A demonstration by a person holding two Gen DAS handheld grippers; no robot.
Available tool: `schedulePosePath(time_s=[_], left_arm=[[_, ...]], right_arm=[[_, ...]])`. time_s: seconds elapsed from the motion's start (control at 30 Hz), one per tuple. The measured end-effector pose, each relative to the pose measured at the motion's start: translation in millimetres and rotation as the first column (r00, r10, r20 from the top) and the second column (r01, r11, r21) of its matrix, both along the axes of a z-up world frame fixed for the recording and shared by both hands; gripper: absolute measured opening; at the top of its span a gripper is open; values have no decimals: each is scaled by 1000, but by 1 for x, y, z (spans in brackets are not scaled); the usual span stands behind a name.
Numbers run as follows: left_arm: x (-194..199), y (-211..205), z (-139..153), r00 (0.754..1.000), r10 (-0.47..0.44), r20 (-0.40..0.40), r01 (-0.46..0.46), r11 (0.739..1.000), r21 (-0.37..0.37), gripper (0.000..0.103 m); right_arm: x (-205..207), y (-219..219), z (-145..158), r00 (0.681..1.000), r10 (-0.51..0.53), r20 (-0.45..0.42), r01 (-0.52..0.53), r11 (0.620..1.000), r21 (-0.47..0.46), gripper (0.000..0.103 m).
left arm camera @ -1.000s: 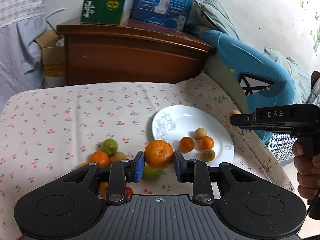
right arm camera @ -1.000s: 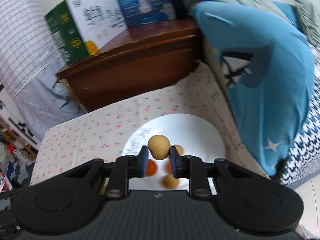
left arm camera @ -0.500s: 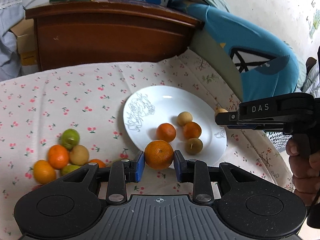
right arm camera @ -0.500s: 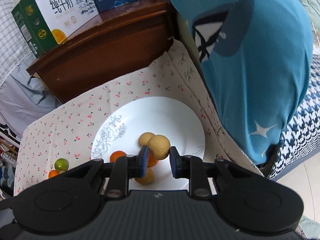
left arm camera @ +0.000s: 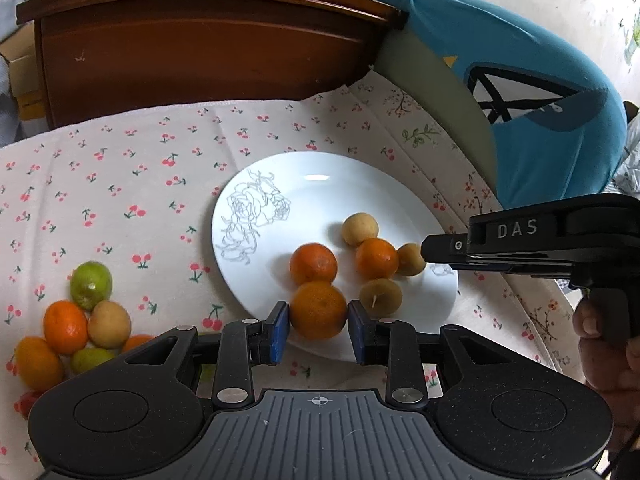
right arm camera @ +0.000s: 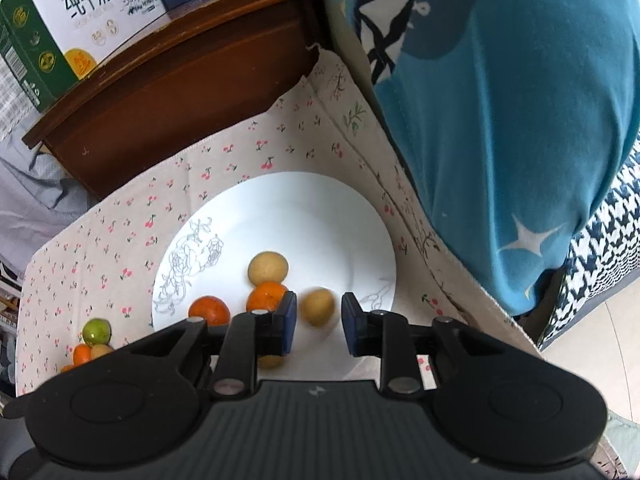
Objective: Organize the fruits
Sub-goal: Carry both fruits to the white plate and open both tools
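A white plate with a line-drawn flower lies on the cherry-print cloth and holds several small oranges and tan round fruits. My left gripper is shut on an orange over the plate's near rim. My right gripper is open; a tan fruit, blurred, lies loose between its pads over the plate. That fruit shows at the right gripper's tip in the left wrist view.
A pile of oranges, green fruits and tan fruits lies on the cloth left of the plate. A dark wooden cabinet with cartons stands behind. A blue cushion borders the right side.
Both grippers have come down closer to the plate. My right gripper has opened and let go of the tan fruit. My left gripper still holds the orange.
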State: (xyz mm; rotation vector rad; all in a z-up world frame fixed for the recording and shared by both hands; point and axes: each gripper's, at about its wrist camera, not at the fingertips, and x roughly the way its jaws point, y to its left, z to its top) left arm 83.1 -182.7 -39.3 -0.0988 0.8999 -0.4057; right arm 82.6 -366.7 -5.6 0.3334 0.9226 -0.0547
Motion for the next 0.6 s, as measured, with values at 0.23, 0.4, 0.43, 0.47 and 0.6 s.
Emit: schedulePosePath(time_s=[0.23, 0.4, 0.43, 0.47, 0.6], left_arm=[[5, 2, 20, 1000, 7, 28, -7, 1000, -28, 51], [4, 17, 35, 998, 31, 60, -29, 999, -29, 57], [5, 20, 37, 998, 35, 61, -34, 999, -23, 58], [5, 23, 38, 997, 39, 62, -38, 999, -17, 59], [3, 42, 46, 997, 50, 60, -50, 999, -5, 63]], right_arm=[[-1, -1, 10, 999, -13, 39, 12, 1000, 26, 26], [-3, 2, 17, 998, 3, 63, -5, 999, 40, 26], [-4, 3, 18, 998, 7, 67, -10, 999, 39, 26], [-4, 5, 19, 998, 12, 69, -14, 999, 38, 26], [-7, 14, 24, 995, 48, 85, -51, 998, 30, 26]])
